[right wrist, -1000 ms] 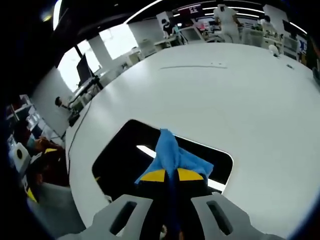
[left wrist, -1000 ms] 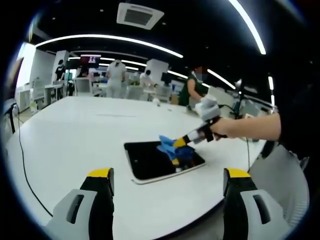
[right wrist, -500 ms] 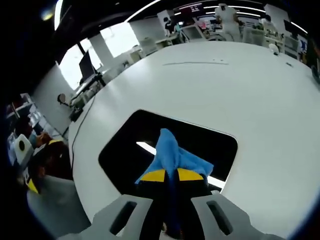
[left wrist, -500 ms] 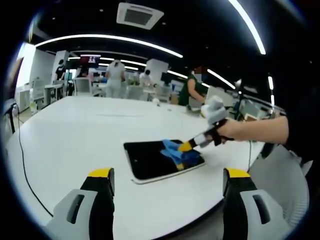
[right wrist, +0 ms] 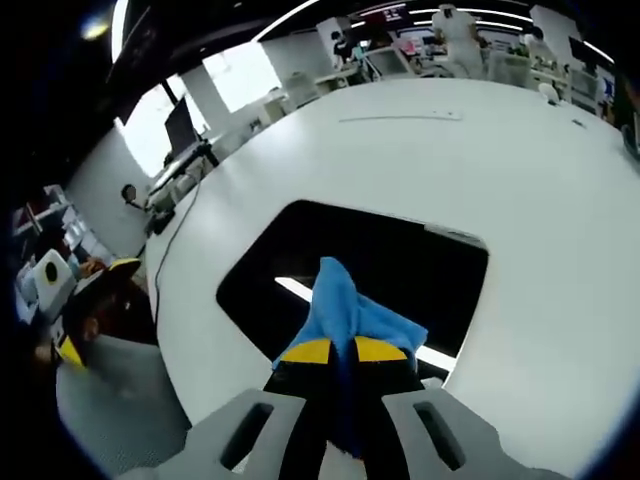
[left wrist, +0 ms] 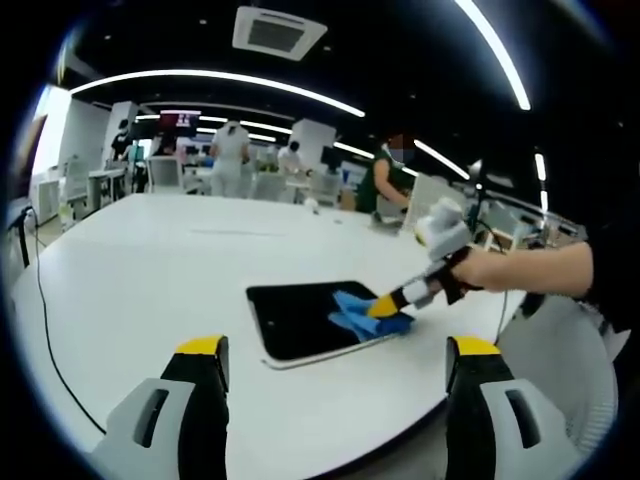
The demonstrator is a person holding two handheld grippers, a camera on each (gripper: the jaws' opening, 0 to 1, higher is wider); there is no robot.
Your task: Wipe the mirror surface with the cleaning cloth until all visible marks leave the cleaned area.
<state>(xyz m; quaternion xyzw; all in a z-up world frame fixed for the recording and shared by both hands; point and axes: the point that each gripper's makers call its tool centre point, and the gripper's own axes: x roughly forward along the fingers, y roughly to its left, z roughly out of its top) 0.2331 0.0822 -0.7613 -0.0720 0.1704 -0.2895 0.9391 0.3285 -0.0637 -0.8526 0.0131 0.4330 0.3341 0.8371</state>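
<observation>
I am working in a large open office with a dark ceiling, long curved light strips and a square ceiling vent (left wrist: 279, 30). People stand among desks at the far end. In front of me is a broad white table (left wrist: 150, 270) with a smooth matte top and a rounded edge.

The mirror (left wrist: 300, 318) lies flat on the table, a dark glossy rectangle with rounded corners and a thin pale rim. In the right gripper view the mirror (right wrist: 400, 265) reflects a bright ceiling strip as a slanted white bar.

My right gripper (right wrist: 342, 352) has its yellow-tipped jaws pressed together on the blue cleaning cloth (right wrist: 345, 315), which is soft and crumpled and fans forward from the jaws onto the glass. From the left gripper view, the cleaning cloth (left wrist: 365, 318) rests at the mirror's right, near corner, partly over the rim, and the right gripper (left wrist: 388, 306) reaches in from the right, held by a hand (left wrist: 478, 272) at the end of a bare forearm.

My left gripper (left wrist: 337, 360) hangs above the near edge of the table, well apart from the mirror. Its grey jaws with yellow tips stand wide apart and have hold of nothing.

A thin black cable (left wrist: 45, 330) runs along the table's left side.
</observation>
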